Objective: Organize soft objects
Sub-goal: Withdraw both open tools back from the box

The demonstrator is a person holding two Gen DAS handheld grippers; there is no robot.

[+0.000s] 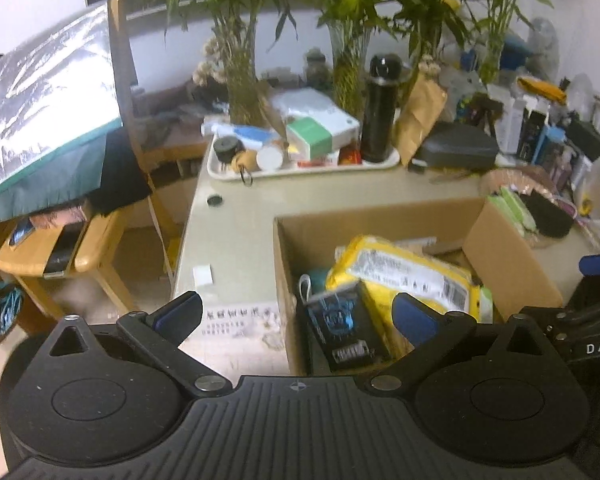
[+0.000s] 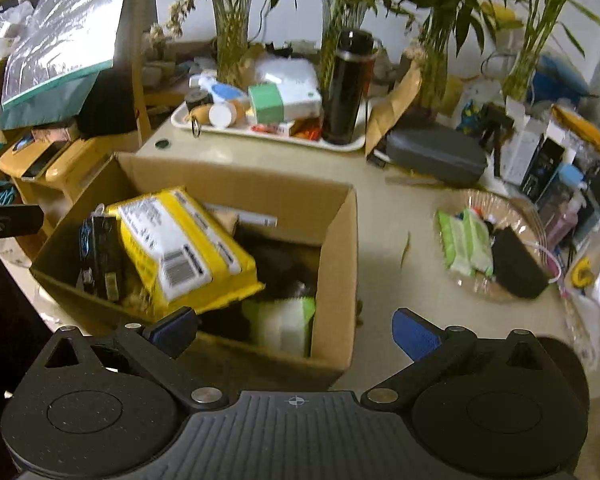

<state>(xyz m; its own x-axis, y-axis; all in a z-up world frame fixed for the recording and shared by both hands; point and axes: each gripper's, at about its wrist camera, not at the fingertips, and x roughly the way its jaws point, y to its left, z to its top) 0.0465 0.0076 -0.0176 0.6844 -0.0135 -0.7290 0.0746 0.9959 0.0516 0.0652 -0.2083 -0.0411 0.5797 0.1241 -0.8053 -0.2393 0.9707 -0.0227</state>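
Observation:
An open cardboard box [image 1: 312, 232] [image 2: 340, 248] stands on the beige table. It holds a yellow soft pack [image 1: 404, 272] [image 2: 184, 248], a black-and-blue packet [image 1: 340, 324] [image 2: 100, 252] and a green-white wipes pack [image 2: 284, 324]. A round woven basket [image 2: 512, 208] to the right of the box holds a green wipes pack [image 2: 460, 244] [image 1: 512, 208] and a black soft object [image 2: 516, 264] [image 1: 548, 212]. My left gripper [image 1: 296, 312] is open and empty over the box's near left edge. My right gripper [image 2: 296, 328] is open and empty over the box's near right corner.
A white tray [image 1: 300, 170] [image 2: 260, 132] with a black flask [image 1: 380, 108] [image 2: 348, 84], boxes and small jars stands at the back. Plant vases line the wall. A grey case [image 2: 432, 152] and cluttered boxes fill the right. A wooden chair [image 1: 80, 248] stands left of the table.

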